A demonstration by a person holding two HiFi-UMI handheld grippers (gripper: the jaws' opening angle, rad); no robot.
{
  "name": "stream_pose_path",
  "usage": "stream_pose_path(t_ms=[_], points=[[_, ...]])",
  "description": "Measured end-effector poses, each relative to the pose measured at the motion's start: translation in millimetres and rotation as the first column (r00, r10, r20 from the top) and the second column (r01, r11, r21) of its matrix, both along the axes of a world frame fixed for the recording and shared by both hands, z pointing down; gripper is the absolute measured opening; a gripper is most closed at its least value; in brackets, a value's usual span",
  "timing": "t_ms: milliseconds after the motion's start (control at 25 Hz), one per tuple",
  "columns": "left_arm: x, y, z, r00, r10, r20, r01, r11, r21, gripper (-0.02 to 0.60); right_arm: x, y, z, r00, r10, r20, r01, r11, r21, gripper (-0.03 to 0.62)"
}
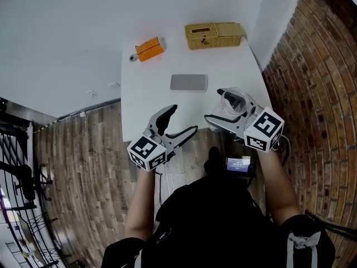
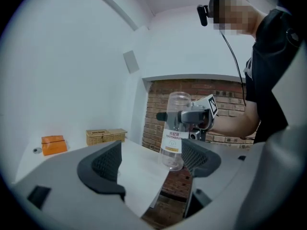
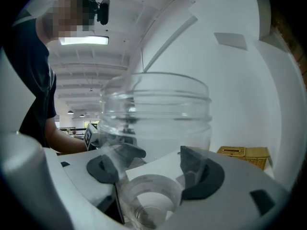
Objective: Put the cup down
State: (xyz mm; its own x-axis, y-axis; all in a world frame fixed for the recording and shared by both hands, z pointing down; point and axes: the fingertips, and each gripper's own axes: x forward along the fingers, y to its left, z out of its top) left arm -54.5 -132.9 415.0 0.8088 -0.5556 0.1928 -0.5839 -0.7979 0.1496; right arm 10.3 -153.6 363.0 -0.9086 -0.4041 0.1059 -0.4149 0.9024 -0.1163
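A clear plastic cup (image 1: 233, 100) with a white label stands upright in the air by the white table's (image 1: 167, 102) front right corner. My right gripper (image 1: 214, 105) is shut on it, with a jaw on each side of its wall. In the right gripper view the cup (image 3: 156, 111) fills the space between the jaws of my right gripper (image 3: 153, 169). My left gripper (image 1: 184, 119) hangs open and empty at the table's front edge. The left gripper view looks past the open left gripper (image 2: 151, 163) at the cup (image 2: 174, 128) and the right gripper (image 2: 194, 116).
A wicker basket (image 1: 215, 35) stands at the table's far right, an orange box (image 1: 149, 49) at the far left, and a flat grey case (image 1: 188, 82) in the middle. A brick wall (image 1: 318, 82) rises on the right. Wooden floor (image 1: 83, 161) lies to the left.
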Motion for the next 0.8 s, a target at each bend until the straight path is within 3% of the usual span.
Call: stream_pose_path(t_ms=[280,520,800], points=[[6.6,-43.5,0.2,0.998,-0.057,-0.008,0.056,0.998,-0.030,0.382,5.1,-42.4,6.7,0.998,-0.057,0.016,0.058,0.998,-0.020,0.364],[-21.1,-60.4,6.9,0.995,-0.098,0.011,0.099,0.994,-0.056,0.382,-15.0,-65.4,10.8,0.997,-0.081,0.020,0.082,0.996,-0.045,0.364],[-45.7,-75.2,8.4,0.998,-0.069,-0.008,0.069,0.996,-0.051,0.382,-38.0,-77.0,7.9,0.999,-0.039,-0.015,0.038,0.999,-0.035,0.364]])
